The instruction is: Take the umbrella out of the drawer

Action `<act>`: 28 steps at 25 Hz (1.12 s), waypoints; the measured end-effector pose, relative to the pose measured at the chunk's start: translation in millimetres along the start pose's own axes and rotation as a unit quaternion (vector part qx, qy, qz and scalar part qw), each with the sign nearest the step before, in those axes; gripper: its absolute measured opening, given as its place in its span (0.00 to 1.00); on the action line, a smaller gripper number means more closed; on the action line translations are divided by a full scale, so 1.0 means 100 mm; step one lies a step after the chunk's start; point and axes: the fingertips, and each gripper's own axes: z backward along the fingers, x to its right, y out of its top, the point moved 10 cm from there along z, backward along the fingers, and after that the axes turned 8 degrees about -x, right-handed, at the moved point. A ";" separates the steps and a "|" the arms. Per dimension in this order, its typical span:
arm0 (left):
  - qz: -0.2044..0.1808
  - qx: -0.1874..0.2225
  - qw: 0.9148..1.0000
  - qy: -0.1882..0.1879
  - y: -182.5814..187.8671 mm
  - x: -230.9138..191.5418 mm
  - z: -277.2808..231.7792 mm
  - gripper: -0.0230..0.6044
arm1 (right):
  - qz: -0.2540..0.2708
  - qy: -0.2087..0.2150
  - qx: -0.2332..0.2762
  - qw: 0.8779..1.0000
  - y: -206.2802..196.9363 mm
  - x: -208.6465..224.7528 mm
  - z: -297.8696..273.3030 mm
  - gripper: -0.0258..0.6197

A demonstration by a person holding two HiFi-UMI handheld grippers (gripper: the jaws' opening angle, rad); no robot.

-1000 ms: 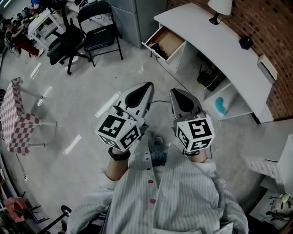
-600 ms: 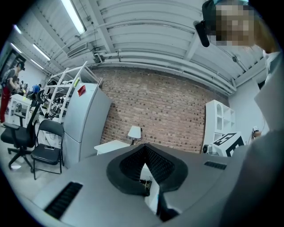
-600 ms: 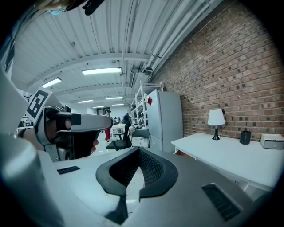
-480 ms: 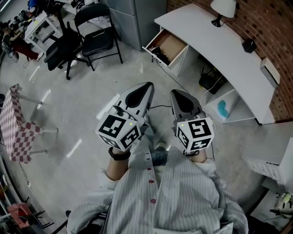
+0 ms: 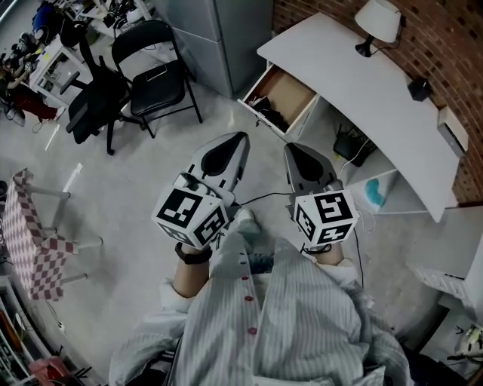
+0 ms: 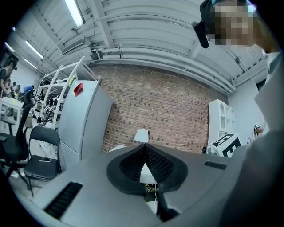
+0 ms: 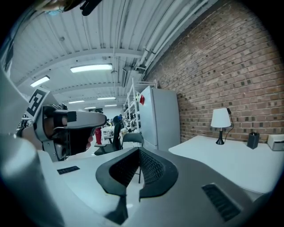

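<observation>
I hold both grippers out level in front of the person's striped shirt (image 5: 264,317), side by side and a little apart, over the bare floor (image 5: 136,173). The left gripper (image 5: 240,138) has its jaws pressed together with nothing between them; its own view shows the ribbed pads meeting at the tip (image 6: 145,146). The right gripper (image 5: 290,148) is closed in the same way, pads touching and empty (image 7: 138,150). Both point toward the white counter (image 5: 355,83) that stands along the brick wall (image 5: 445,45).

The drawer (image 5: 290,89) hangs open beneath the counter's left end, the end next to the grey cabinet (image 5: 219,30). A dark bundle (image 5: 266,108) lies in the front part of the drawer, against its front panel; it is too small for me to say whether it is the umbrella. The rest of the drawer's brown bottom is bare. Neither gripper is near the drawer.

On the counter a lamp (image 5: 377,22) with a white shade stands at the back edge by the wall, and a small dark thing (image 5: 419,89) sits further toward the right end. A blue thing (image 5: 375,192) lies on a shelf under the counter. A thin cable (image 5: 260,197) runs across the floor between the grippers. A black folding chair (image 5: 158,71) and a black office chair (image 5: 94,98) stand left of the cabinet, and a checked table (image 5: 30,241) stands well off to the left.
</observation>
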 end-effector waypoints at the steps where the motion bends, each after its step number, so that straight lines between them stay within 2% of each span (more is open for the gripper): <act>1: -0.001 0.000 1.000 -0.002 0.03 -0.12 -0.05 0.05 | 0.000 -0.003 0.000 1.000 0.05 0.02 -0.11 0.09; 6: -0.002 -0.002 1.000 -0.011 0.11 -0.60 -0.23 0.05 | 0.000 -0.019 -0.004 1.000 0.21 0.06 -0.55 0.09; 12: 0.008 -0.015 1.000 -0.020 0.07 -0.98 -0.31 0.05 | -0.014 -0.038 -0.018 0.999 0.23 0.03 -0.85 0.09; 19: 0.030 -0.023 0.999 -0.017 -0.03 -1.25 -0.41 0.05 | -0.025 -0.049 -0.040 0.998 0.15 0.03 -1.08 0.09; 28: 0.023 -0.027 0.999 -0.017 0.06 -1.64 -0.84 0.05 | -0.025 -0.043 -0.048 0.998 0.29 0.33 -1.61 0.09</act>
